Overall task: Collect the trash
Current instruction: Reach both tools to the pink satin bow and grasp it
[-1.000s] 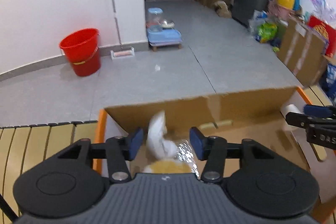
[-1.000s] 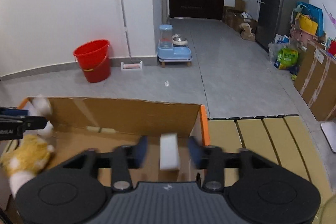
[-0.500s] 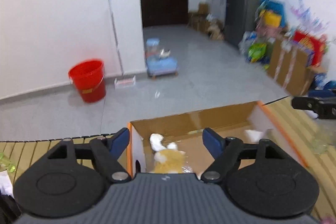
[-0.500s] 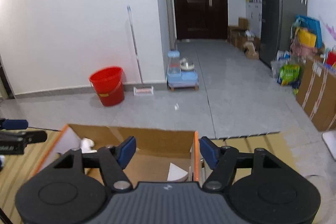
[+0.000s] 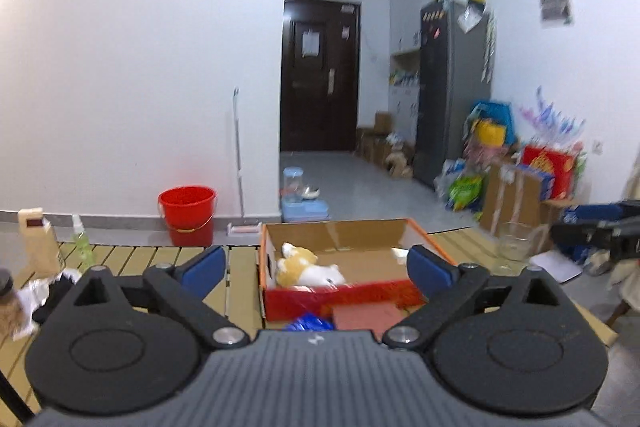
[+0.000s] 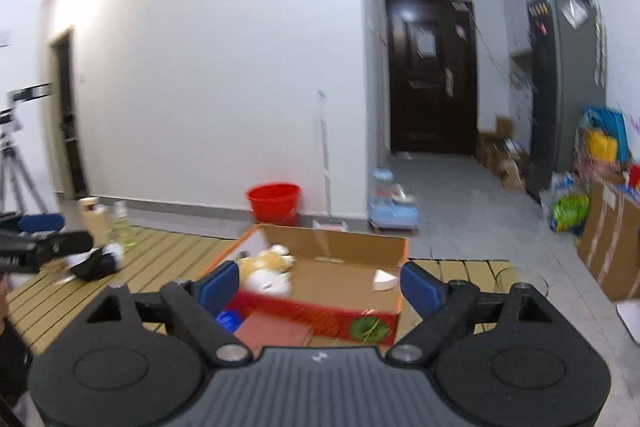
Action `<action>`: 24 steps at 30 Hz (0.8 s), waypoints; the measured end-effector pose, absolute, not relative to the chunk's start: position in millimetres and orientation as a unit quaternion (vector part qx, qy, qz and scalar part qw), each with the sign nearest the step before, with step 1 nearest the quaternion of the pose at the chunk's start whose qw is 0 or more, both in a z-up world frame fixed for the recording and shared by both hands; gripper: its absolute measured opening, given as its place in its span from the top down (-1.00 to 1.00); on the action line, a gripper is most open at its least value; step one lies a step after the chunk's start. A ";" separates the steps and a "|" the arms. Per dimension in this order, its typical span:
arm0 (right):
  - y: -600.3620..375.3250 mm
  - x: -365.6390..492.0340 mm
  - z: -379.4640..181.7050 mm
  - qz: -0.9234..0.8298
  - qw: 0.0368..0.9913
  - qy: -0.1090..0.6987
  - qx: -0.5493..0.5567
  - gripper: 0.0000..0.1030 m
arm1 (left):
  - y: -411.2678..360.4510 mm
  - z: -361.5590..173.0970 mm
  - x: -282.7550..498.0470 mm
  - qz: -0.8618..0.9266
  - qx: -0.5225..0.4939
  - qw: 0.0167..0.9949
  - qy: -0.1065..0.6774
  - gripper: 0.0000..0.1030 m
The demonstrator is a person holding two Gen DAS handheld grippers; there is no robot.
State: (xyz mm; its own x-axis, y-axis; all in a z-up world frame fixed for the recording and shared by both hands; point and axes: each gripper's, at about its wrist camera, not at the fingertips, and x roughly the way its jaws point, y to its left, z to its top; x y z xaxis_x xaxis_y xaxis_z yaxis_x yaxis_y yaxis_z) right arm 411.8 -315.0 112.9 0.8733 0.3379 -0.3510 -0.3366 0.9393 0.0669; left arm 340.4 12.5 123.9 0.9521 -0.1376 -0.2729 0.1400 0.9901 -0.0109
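An open cardboard box (image 5: 400, 293) with red and orange sides stands on the slatted wooden table (image 5: 128, 259); it also shows in the right wrist view (image 6: 360, 247). Inside lie a yellow and white plush toy (image 5: 304, 267) (image 6: 268, 265) and a white scrap (image 6: 385, 279). My left gripper (image 5: 316, 269) is open and empty, held back from the box on the near side. My right gripper (image 6: 320, 287) is open and empty, also back from the box. A blue wrapper (image 5: 308, 323) and a reddish-brown flat piece (image 5: 368, 317) lie in front of the box.
At the table's left are a tan carton (image 5: 36, 243), a small spray bottle (image 5: 82, 241), crumpled white trash and a black item (image 6: 96, 261). A clear glass (image 5: 514, 247) stands right of the box. A red bucket (image 5: 188, 213) sits on the floor.
Both grippers pulled back and up from the box and opened wide. The trash pieces they held one second ago now lie in the box.
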 end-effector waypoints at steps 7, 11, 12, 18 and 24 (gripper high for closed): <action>-293.0 265.5 57.0 0.165 0.976 0.140 -0.038 -1.00 | 15.9 55.9 218.7 -0.072 0.030 0.990 0.119 -1.00; -286.6 224.8 18.3 0.151 0.976 0.159 0.003 -1.00 | 14.8 35.5 201.8 -0.086 0.042 0.986 0.137 -1.00; -285.1 223.6 11.0 0.156 0.973 0.170 0.010 -1.00 | 12.6 33.6 201.0 -0.080 0.053 0.986 0.139 -1.00; -282.5 228.5 -12.2 0.130 0.971 0.203 0.002 -1.00 | -2.4 19.4 206.7 -0.085 0.067 0.983 0.148 -1.00; -293.0 244.5 -30.5 0.101 0.973 0.209 0.010 -1.00 | -20.4 8.4 240.2 -0.110 0.075 0.978 0.160 -1.00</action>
State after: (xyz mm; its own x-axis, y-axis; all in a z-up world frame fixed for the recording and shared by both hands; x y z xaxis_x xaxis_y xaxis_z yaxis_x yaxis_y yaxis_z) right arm 244.5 -293.0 -30.5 0.8921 0.2007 -0.4048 -0.1926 0.9794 0.0610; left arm 240.2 -20.4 8.4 0.9249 -0.1908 -0.3290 0.2384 0.9648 0.1108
